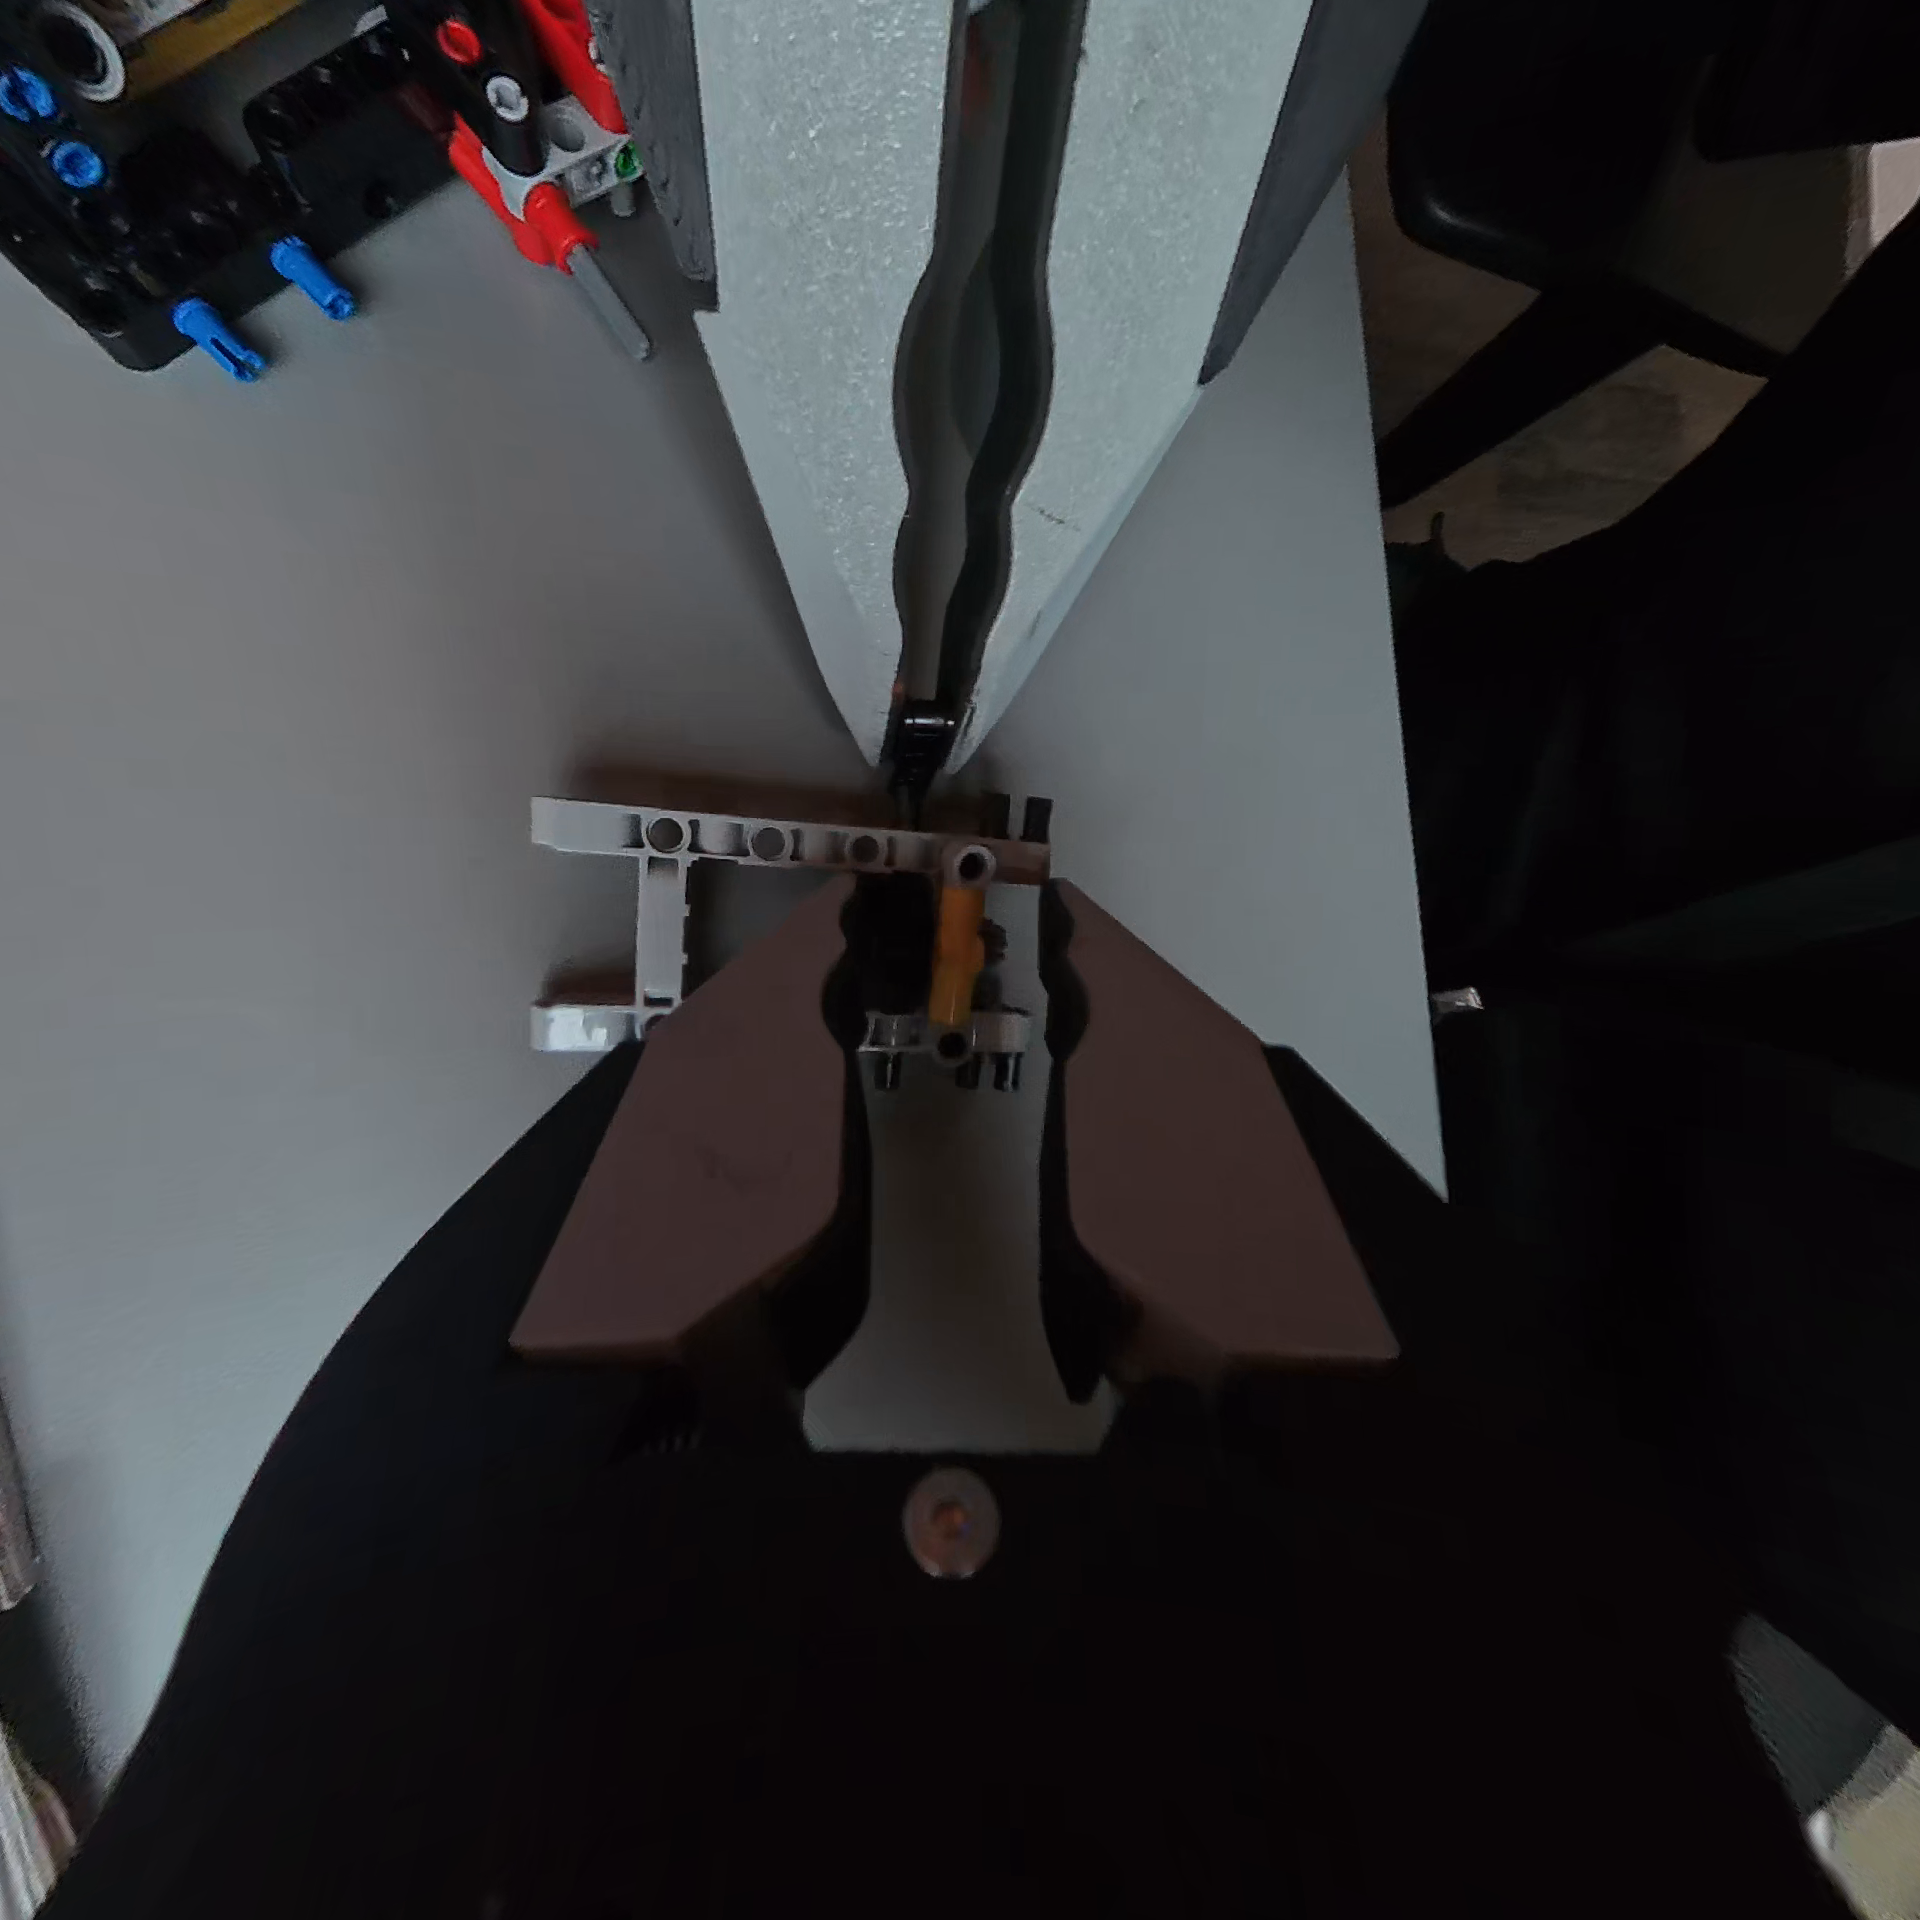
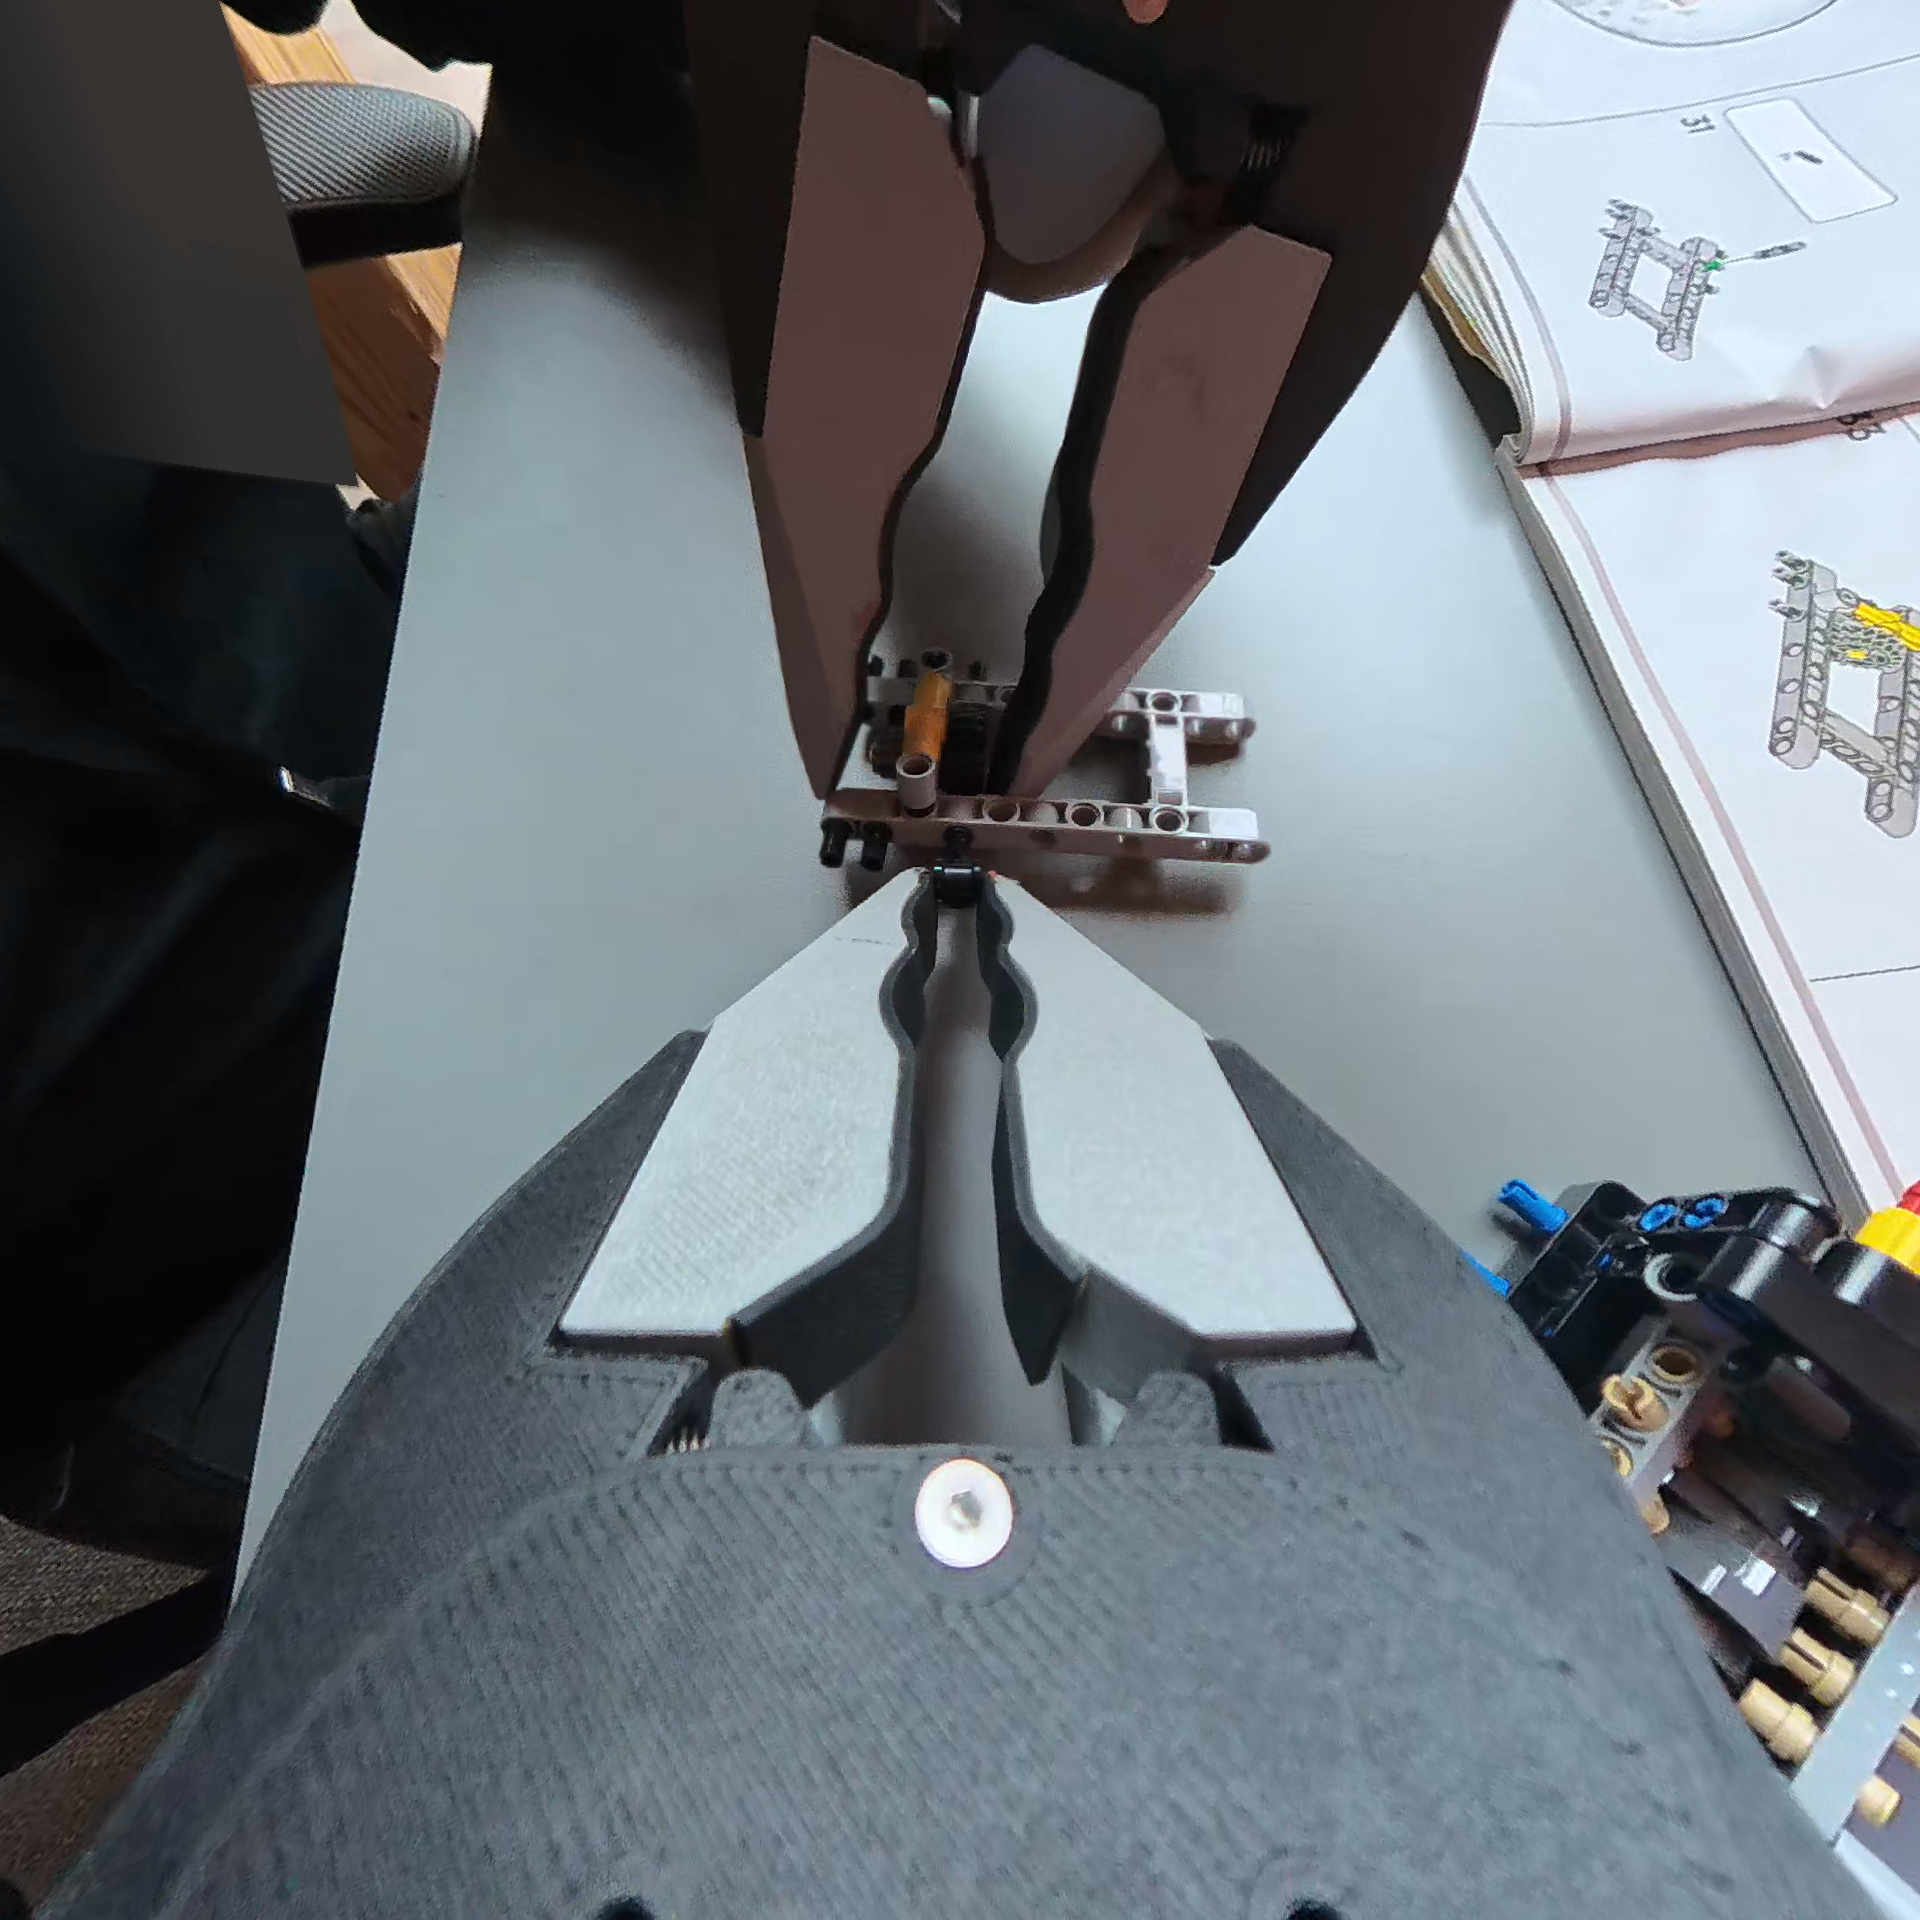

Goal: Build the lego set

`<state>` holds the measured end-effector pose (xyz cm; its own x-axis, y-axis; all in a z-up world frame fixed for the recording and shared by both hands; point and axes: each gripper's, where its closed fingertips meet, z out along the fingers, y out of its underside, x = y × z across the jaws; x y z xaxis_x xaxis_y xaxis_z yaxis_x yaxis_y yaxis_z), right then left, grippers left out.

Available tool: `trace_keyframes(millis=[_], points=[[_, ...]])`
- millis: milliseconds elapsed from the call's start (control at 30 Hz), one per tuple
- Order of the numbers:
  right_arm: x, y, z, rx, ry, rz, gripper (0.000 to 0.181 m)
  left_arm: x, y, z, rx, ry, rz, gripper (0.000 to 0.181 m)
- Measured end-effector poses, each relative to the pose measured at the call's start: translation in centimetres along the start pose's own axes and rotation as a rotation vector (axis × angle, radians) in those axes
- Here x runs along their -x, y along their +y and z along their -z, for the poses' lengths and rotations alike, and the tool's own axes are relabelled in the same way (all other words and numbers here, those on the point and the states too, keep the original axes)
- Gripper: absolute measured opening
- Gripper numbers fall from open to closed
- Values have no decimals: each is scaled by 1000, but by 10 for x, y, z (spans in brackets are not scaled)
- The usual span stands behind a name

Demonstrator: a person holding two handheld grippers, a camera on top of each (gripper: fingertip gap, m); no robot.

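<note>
Grey, smooth and matte, the table (image 2: 582, 727) carries everything. At far left in the left wrist view sits a bulky black lego assembly (image 1: 197, 197) studded with blue pins and red connectors. Right of it, near the table's middle, lies the light grey lego frame (image 1: 665, 914), made of flat beams pierced with round holes, with an orange connector (image 1: 956, 961) and small black pins along one end.

The left hand-held gripper (image 1: 951, 971) has brownish, wedge-shaped fingers (image 1: 717, 1153) with wavy black inner edges; they stand part-way apart, straddling the frame's orange end, and whether they actually press on it cannot be told. Facing it, the right hand-held gripper (image 2: 956, 902), pale grey with a finely grained surface on a ribbed black body, has its tips pinched together on a small black pin (image 2: 954, 883) that touches the frame's near beam.

Farther right in the right wrist view, an open instruction booklet (image 2: 1704, 312) lies along the table edge beside the black assembly.
</note>
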<state>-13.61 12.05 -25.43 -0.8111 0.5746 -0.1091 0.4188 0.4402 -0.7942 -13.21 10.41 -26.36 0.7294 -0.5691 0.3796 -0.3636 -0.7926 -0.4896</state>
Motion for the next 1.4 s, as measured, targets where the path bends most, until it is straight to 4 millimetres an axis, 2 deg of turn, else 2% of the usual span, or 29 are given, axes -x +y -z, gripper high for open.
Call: trace_keyframes(millis=[100, 533, 667, 933, 1100, 1400], points=[[0, 1, 0, 3, 5, 0, 5, 4, 1, -1, 18, -55, -30, 20], [1, 7, -2, 44, 36, 23, 5, 5, -1, -2, 36, -52, -46, 17], [2, 7, -2, 45, 27, -9, 5, 5, 0, -2, 27, -42, -31, 18], [2, 10, -3, 51, 84, -121, 5, 6, -2, -4, 37, -135, 14, 18], [1, 9, -2, 43, 112, -95, 5, 6, -1, -3, 33, -105, 20, 18], [3, 7, 0, 18, 64, -138, 5, 5, -2, -3, 16, -53, 31, 18]])
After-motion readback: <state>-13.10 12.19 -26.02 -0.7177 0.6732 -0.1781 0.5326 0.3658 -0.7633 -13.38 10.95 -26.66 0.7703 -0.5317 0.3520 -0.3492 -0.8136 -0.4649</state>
